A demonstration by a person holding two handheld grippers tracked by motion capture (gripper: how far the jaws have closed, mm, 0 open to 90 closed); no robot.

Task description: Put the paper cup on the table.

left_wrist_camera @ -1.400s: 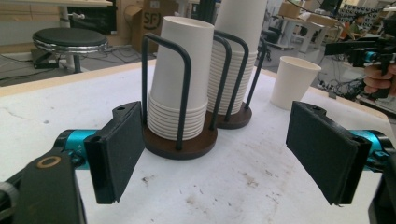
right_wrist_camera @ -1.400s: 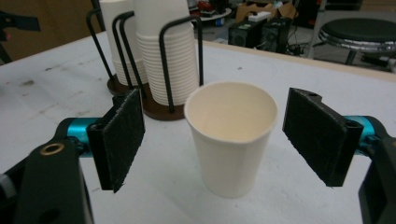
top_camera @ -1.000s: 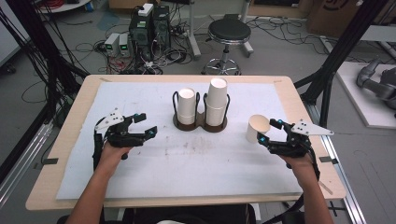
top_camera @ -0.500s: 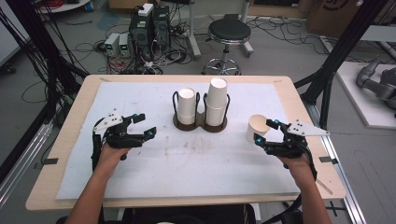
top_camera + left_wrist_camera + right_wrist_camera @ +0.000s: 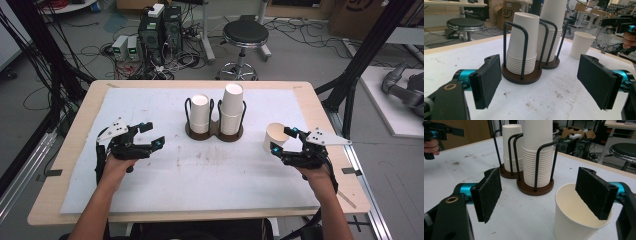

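The bench carries a white mat that stops short of the wooden edge on every side. The near half of the mat is bare between the two hands, with only faint stains at its middle.

The left tool rests low over the mat's left part, well apart from the cups, its jaws spread wide and holding nothing; in the left gripper view they frame the holder with open air between them. The right tool sits near the bench's right edge, its jaws also wide apart. In the right gripper view one jaw hangs over the mouth of the loose paper cup, though I cannot tell whether it touches the rim; the other jaw stands clear to the side.

The loose cup stands upright and looks empty. Left of it, at mid-bench, the dark wire holder keeps two stacks of upturned cups: the shorter stack on the left and the taller stack on the right.
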